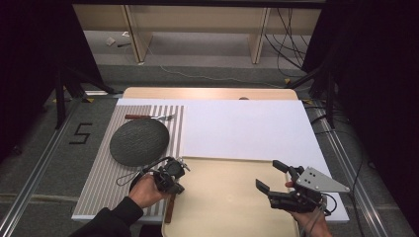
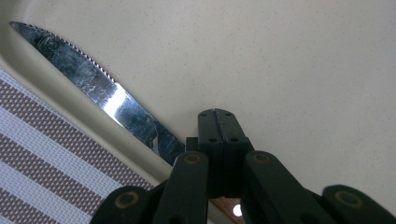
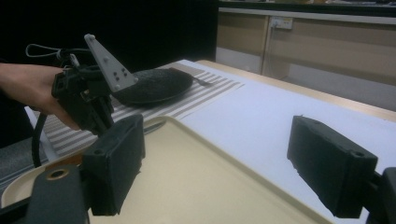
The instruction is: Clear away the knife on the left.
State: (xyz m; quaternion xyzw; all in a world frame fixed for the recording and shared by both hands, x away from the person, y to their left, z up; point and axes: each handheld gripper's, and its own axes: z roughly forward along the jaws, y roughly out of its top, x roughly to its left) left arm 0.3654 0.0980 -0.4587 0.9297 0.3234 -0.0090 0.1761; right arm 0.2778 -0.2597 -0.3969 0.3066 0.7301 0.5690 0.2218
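My left gripper hangs over the left rim of a beige tray, its jaws pressed together. In the left gripper view the fingertips meet with nothing visible between them. A serrated knife lies along the tray's rim and runs under the jaws. Its wooden handle sticks out toward the table's near edge. My right gripper is held above the tray's right side, jaws wide apart and empty. From the right gripper view, the left gripper shows in a hand at left.
A dark round plate rests on a striped placemat, with a fork behind it. A white sheet covers the table beyond the tray. Cables lie on the floor past the table.
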